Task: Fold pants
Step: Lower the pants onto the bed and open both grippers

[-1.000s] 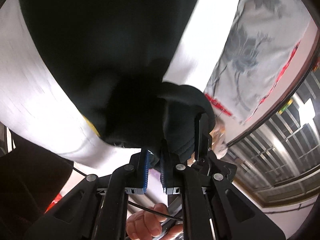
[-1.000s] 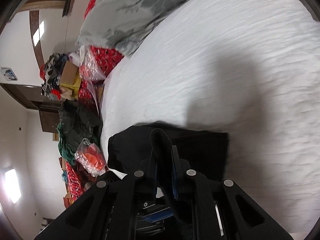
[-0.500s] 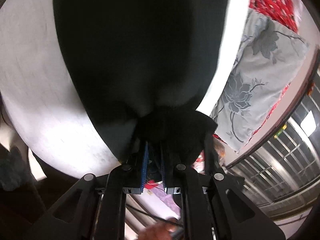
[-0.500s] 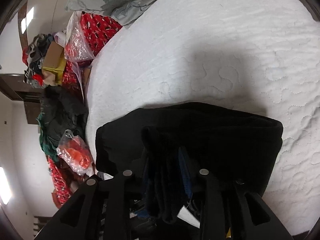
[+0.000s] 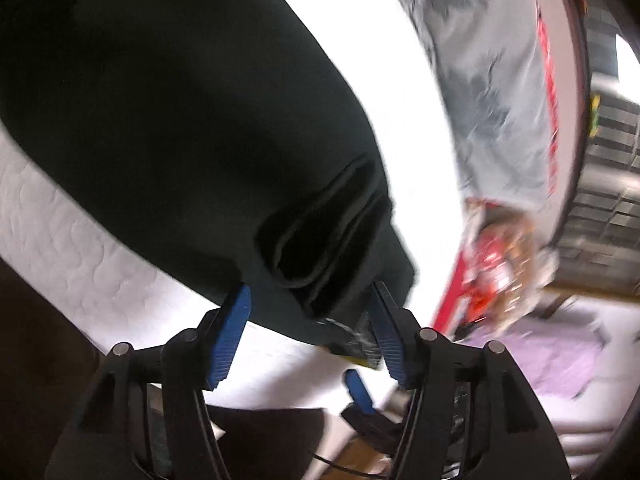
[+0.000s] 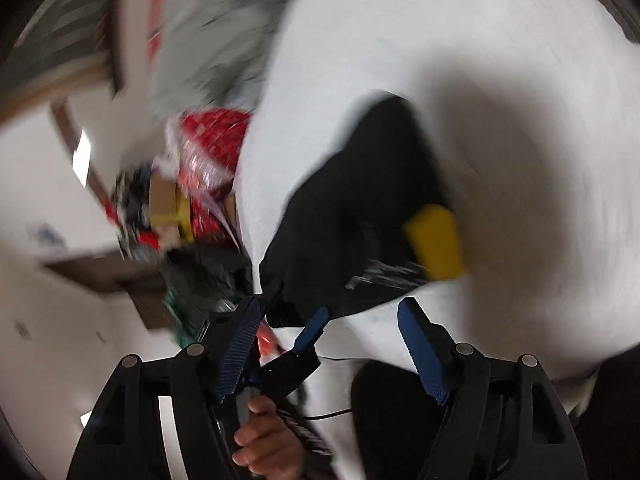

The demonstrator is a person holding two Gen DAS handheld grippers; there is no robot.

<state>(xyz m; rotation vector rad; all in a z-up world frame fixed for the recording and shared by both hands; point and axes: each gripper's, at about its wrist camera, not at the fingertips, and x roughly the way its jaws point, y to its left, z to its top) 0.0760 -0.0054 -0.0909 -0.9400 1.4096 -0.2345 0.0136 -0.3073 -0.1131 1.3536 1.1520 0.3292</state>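
The folded pants [image 5: 168, 128] lie on the bed [image 5: 60, 240] directly ahead of both grippers, left [image 5: 310, 300] nearer, right [image 6: 332, 316] farther back (jaws of both opening, gripping nothing).

You have black pants [image 5: 192, 112] lying on a white quilted bedcover [image 5: 68, 240] stitched in wavy lines, and a bright yellow tag [image 6: 434, 242] shows at the edge of the pants. Your left gripper [image 5: 308, 322] and right gripper [image 6: 330, 332] are both black with ribbed blue pads [image 5: 228, 338]. Beside the bed you see a grey pillow [image 5: 492, 92] with a darker grey flower print, a red bag [image 6: 214, 146] with small white marks, and a lilac cloth [image 5: 552, 364].
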